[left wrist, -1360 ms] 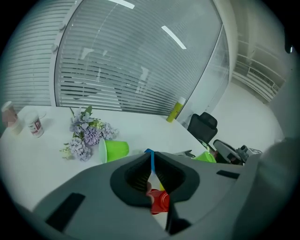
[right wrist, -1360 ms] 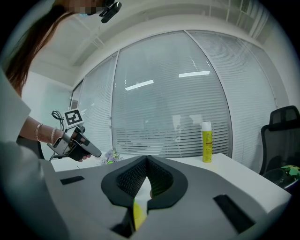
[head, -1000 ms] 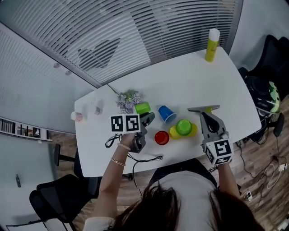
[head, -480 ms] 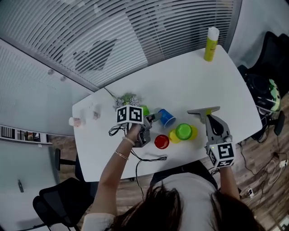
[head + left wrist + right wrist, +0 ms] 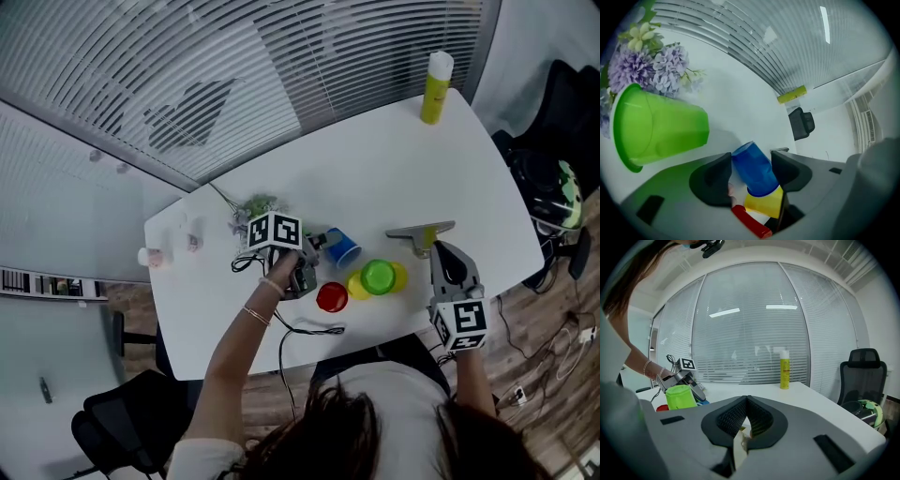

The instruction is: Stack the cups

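Near edge: a thin black cable (image 5: 305,328) lay on the white table (image 5: 394,169), close to the person.
Right side: the right gripper (image 5: 747,401) had its two jaws pressed together with nothing held. It hung over the table's near right part, clear of the cups.
Red: a round red plastic cup (image 5: 332,297) sat on the table just on the person's side of the left gripper (image 5: 751,159).
Yellow and green: a yellow plastic cup (image 5: 400,275) lay right of the red one, with a bright green plastic cup (image 5: 380,275) on top of it, touching.
Left side: the left gripper's jaws stood wide apart and had just been opening. They straddled a blue plastic cup (image 5: 754,168) without clamping it.
Blue: the blue plastic cup lay on its side mid-table, just beyond the yellow one.
Lime: a lime-green plastic cup (image 5: 656,126) lay on its side, left of the left gripper in its own view.
Flowers: a bunch of purple flowers (image 5: 651,65) lay just behind the lime-green cup.
Far corner: a yellow bottle with a white cap (image 5: 434,89) stood upright.
Background: slatted window blinds (image 5: 234,56) ran behind the table.
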Demonstrator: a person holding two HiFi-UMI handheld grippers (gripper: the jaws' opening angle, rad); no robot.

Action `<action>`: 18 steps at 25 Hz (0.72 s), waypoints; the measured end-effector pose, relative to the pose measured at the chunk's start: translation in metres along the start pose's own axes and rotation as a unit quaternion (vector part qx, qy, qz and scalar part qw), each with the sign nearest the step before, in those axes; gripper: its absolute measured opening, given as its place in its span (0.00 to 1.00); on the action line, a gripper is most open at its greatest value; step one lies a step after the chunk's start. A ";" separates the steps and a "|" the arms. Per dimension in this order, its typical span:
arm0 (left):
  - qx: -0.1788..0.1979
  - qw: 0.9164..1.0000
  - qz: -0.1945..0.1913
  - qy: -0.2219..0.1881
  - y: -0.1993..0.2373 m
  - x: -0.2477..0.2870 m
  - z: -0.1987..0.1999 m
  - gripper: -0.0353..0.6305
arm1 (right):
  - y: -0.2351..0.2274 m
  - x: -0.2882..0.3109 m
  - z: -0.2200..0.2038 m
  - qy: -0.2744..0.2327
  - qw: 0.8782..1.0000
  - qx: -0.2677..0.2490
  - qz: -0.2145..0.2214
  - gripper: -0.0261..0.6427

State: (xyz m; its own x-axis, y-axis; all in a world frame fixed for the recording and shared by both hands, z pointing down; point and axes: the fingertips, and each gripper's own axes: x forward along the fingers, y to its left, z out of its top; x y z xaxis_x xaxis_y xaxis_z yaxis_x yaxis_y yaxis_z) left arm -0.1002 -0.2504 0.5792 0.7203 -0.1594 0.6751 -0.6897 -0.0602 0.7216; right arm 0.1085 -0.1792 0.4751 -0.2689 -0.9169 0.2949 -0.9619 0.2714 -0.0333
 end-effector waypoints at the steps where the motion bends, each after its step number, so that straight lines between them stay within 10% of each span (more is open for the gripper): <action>1: -0.003 1.000 0.000 0.003 0.000 0.002 0.000 0.46 | -0.002 0.000 -0.001 0.001 1.000 0.001 -0.003 0.08; 18: 0.004 1.000 0.015 0.002 -0.003 0.014 0.009 0.49 | -0.018 -0.011 -0.008 0.005 1.000 0.008 -0.029 0.08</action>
State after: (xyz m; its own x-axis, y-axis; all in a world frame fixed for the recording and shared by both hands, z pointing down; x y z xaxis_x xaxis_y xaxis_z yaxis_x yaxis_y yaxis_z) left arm -0.0884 -0.2614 0.5848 0.6997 -0.1570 0.6970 -0.7114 -0.0639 0.6998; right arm 0.1293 -0.1716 0.4798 -0.2122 -0.9283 0.3053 -0.9766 0.2129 -0.0312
